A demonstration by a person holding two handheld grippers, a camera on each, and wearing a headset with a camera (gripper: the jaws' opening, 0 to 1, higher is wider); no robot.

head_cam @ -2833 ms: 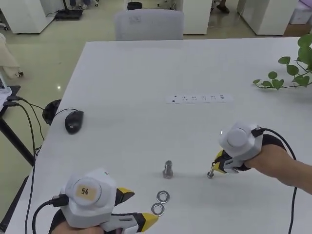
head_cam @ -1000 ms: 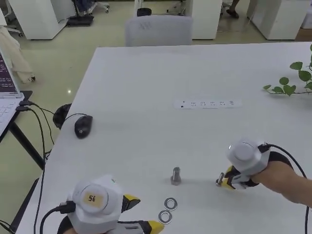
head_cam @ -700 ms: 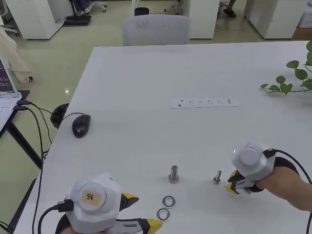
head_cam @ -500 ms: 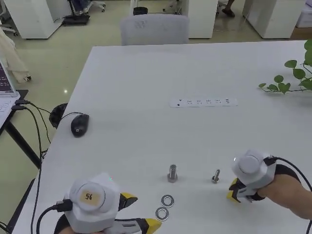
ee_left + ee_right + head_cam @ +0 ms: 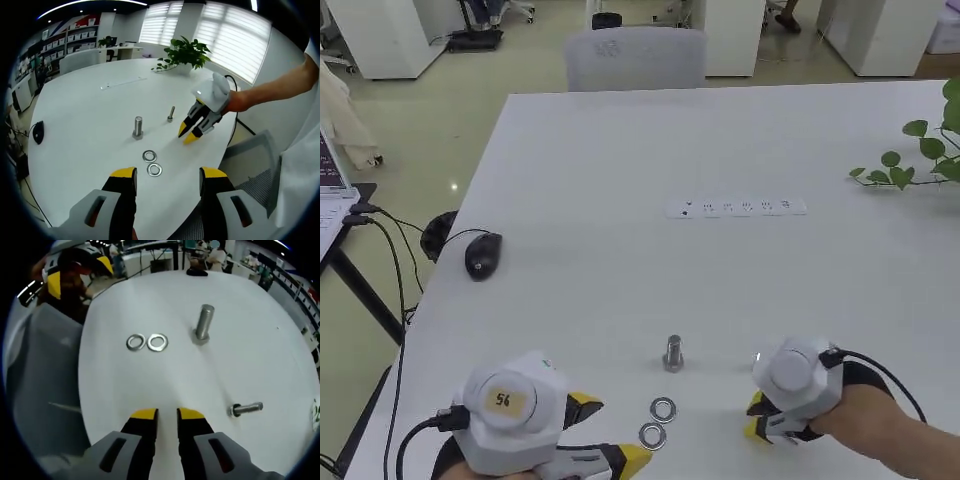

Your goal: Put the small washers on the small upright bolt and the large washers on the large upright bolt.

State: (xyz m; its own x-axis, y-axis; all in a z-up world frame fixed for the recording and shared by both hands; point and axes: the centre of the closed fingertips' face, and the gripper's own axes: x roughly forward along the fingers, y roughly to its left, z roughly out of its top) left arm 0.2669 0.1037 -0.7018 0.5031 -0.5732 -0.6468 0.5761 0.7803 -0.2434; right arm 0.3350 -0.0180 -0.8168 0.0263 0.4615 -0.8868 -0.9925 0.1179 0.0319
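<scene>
Head view: left gripper [image 5: 612,430] jaws wide near table [image 5: 620,280] edge; right gripper [image 5: 753,417] jaws nearly closed; washers [image 5: 656,420] between.

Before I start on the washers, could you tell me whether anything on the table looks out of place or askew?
Nothing stands out. The large bolt and small bolt both stand upright in the left gripper view, and the two washers lie flat side by side near the large bolt, on neither bolt yet.
</scene>
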